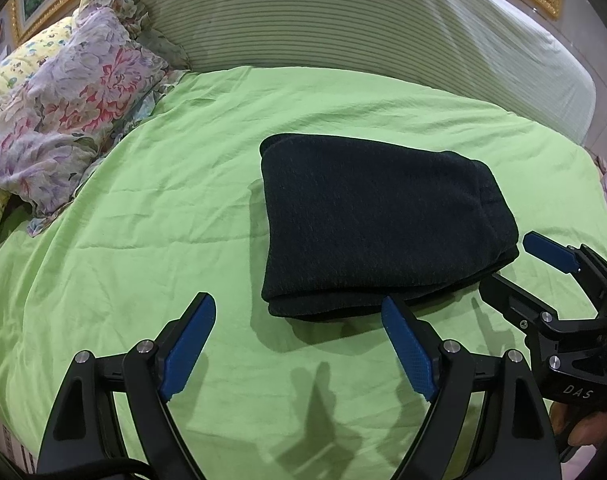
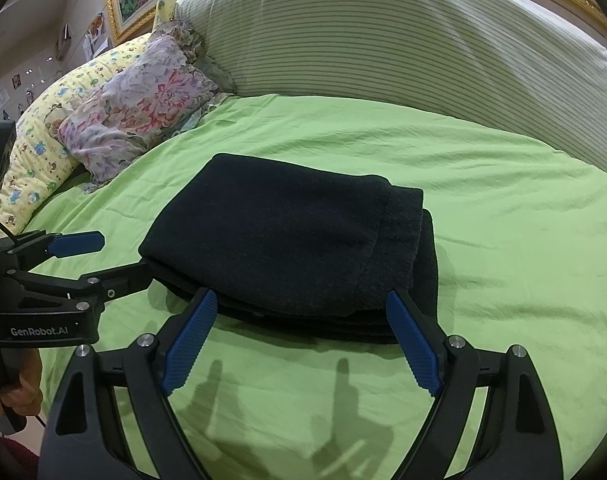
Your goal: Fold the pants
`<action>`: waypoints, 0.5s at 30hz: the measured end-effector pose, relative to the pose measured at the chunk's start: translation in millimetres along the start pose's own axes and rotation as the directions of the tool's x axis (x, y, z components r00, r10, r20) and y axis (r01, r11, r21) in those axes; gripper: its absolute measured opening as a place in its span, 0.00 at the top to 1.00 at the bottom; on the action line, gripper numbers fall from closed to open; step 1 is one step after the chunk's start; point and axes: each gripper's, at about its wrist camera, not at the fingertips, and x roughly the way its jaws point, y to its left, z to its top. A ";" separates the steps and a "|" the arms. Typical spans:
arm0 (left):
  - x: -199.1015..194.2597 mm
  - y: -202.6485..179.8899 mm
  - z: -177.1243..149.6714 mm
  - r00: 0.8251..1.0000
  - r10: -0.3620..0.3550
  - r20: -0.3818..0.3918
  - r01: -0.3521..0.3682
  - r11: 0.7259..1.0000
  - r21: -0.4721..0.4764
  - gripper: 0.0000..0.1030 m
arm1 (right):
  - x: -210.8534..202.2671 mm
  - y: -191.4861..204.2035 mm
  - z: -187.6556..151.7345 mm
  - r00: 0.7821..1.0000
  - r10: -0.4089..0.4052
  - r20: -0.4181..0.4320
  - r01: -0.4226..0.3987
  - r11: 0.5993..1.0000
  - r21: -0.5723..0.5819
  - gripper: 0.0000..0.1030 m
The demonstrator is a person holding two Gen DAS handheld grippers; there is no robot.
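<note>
The dark pants (image 1: 379,224) lie folded into a thick rectangle on the green bedsheet (image 1: 183,200); they also show in the right wrist view (image 2: 295,248). My left gripper (image 1: 299,316) is open and empty, just in front of the stack's near left edge. My right gripper (image 2: 303,312) is open and empty, its fingertips at the stack's near edge. Each gripper shows in the other's view: the right one (image 1: 515,264) beside the stack's right corner, the left one (image 2: 119,256) at its left corner.
A floral pillow (image 1: 63,120) and a yellow patterned pillow (image 2: 43,140) lie at the left of the bed. A striped padded headboard (image 1: 343,20) rises behind. Gold picture frames (image 2: 115,8) hang on the wall.
</note>
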 end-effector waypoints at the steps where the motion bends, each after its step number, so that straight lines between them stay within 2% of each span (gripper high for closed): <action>1: -0.4 -0.5 0.3 1.000 0.000 0.000 0.000 1.000 0.000 0.17 | -0.5 0.3 -0.3 1.000 -0.001 0.001 0.001 1.000 0.001 0.16; 15: -3.1 -2.8 0.9 1.000 0.003 0.005 -0.003 1.000 0.001 0.16 | -0.6 -4.0 2.1 1.000 -0.008 0.004 0.008 1.000 0.010 0.16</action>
